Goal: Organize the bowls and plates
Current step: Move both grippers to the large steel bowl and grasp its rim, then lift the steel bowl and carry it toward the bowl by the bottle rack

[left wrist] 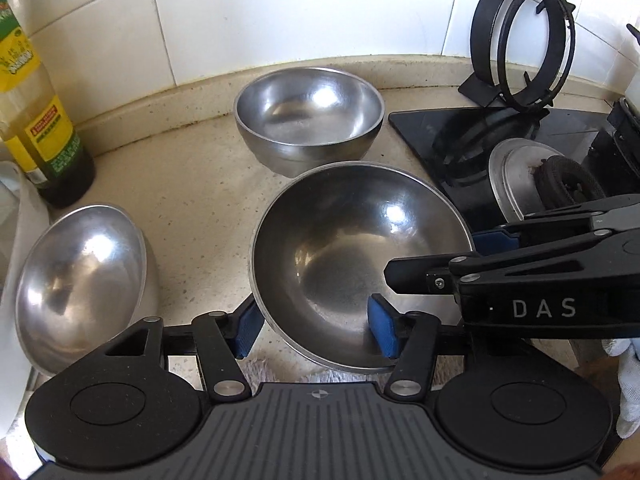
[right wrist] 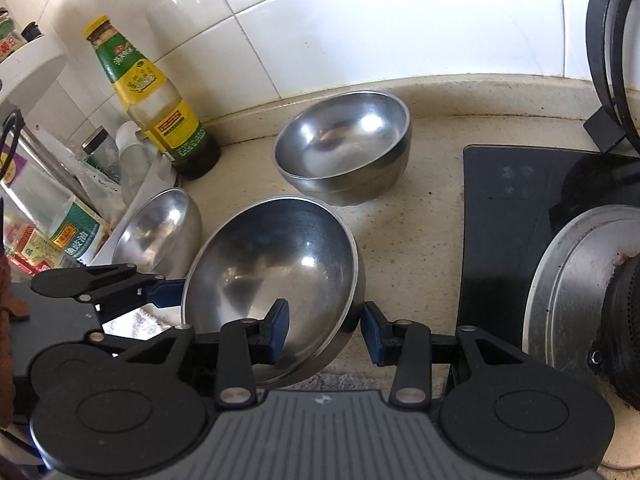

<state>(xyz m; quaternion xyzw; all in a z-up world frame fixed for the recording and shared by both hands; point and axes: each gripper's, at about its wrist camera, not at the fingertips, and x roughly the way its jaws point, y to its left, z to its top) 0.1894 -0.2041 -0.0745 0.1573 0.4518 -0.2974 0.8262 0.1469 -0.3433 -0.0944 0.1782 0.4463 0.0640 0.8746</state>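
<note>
Three steel bowls stand on the beige counter. The widest bowl (left wrist: 352,240) (right wrist: 272,264) is nearest and sits tilted. My right gripper (right wrist: 326,330) (left wrist: 436,254) is shut on its right wall, one blue pad inside and one outside. My left gripper (left wrist: 316,330) straddles its near-left wall. The outer pad (left wrist: 248,328) touches the wall, while the inner pad stands off it, so this gripper is open. A deeper bowl (left wrist: 308,108) (right wrist: 344,148) stands upright behind by the wall. A third bowl (left wrist: 76,280) (right wrist: 160,232) leans on its side at the left.
An oil bottle (left wrist: 40,120) (right wrist: 160,108) stands at the back left, with jars and packets (right wrist: 60,216) beside it. A black glass hob (left wrist: 460,136) (right wrist: 512,220) with a burner (right wrist: 580,300) fills the right. A pan ring (left wrist: 524,40) leans on the tiles. A grey cloth (right wrist: 344,378) lies at the front edge.
</note>
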